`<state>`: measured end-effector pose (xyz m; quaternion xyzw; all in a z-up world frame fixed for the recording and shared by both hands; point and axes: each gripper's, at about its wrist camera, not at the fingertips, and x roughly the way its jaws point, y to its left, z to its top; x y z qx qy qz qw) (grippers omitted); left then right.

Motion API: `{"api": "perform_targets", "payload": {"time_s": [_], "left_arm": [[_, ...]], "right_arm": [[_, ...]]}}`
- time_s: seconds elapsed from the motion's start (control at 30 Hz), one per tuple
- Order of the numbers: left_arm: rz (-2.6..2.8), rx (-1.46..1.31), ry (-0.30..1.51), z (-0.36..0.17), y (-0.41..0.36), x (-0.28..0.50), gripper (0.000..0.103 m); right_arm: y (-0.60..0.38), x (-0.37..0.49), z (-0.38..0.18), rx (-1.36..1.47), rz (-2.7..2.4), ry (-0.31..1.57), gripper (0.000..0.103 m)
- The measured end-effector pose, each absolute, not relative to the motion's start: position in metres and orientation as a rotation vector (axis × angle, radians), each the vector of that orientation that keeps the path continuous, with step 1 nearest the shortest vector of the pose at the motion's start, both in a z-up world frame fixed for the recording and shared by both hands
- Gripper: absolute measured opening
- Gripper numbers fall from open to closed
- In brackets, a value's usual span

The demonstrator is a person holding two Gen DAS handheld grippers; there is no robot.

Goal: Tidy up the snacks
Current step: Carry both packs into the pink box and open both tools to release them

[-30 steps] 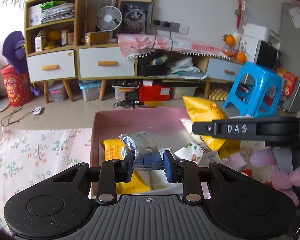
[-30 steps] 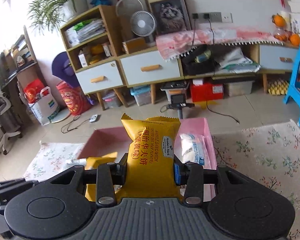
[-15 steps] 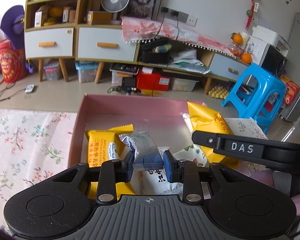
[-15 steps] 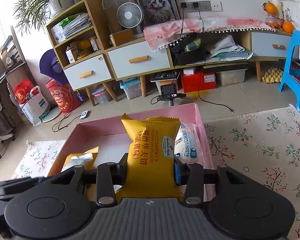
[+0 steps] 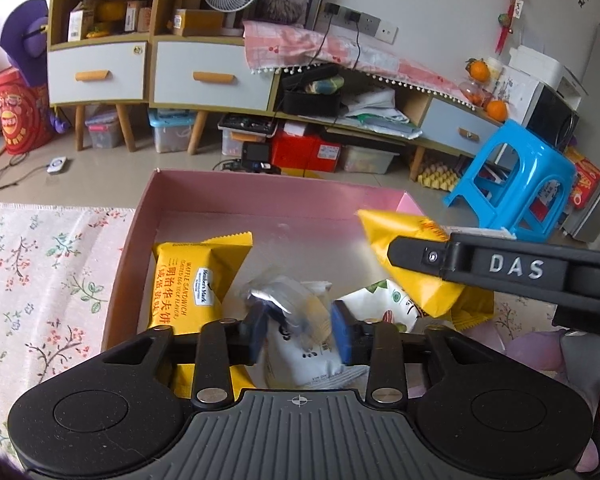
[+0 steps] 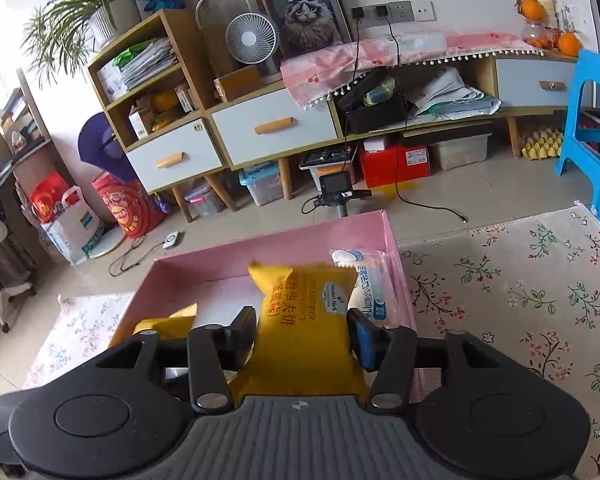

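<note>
The left gripper is over the pink box, and its blue-padded jaws have just been opening: the small silver foil packet sits blurred between them, with a gap showing on the right pad, so it is loose and no longer pinched. Under it lies a white pouch with dark print too small to read. To the left, flat on the box floor, is a glossy yellow wrapper with a crimped end, reading "WAFFLE SANDWICH" and "Member's Mark" beside orange Chinese characters.

The right gripper has also just been opening its jaws; a matching yellow packet stands upright between the pads, which look slightly clear of its sides. Its label again shows "Member's Mark". Just beyond it, against the box's right wall, lies a clear packet with blue lettering. From the left camera, the right gripper's black finger carries raised letters "DAS". The box rests on a floral cloth.
</note>
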<state>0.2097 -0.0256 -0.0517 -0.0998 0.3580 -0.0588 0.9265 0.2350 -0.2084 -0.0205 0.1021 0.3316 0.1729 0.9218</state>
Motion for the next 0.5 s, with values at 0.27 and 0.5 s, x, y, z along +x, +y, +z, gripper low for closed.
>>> {"api": "perform_targets", "payload": {"time_s": [0.27,0.5], "left_arm": [[-0.126,-0.184,0.715,-0.042,-0.026,0.202,0.071],[-0.132,-0.181,0.719,-0.033,-0.023,0.190,0.082]], "right_arm": [[-0.207,0.224,-0.009,0.184,0.371,0.660,0.069],[-0.213,0.214,0.006,0.188,0.385,0.651,0.079]]}}
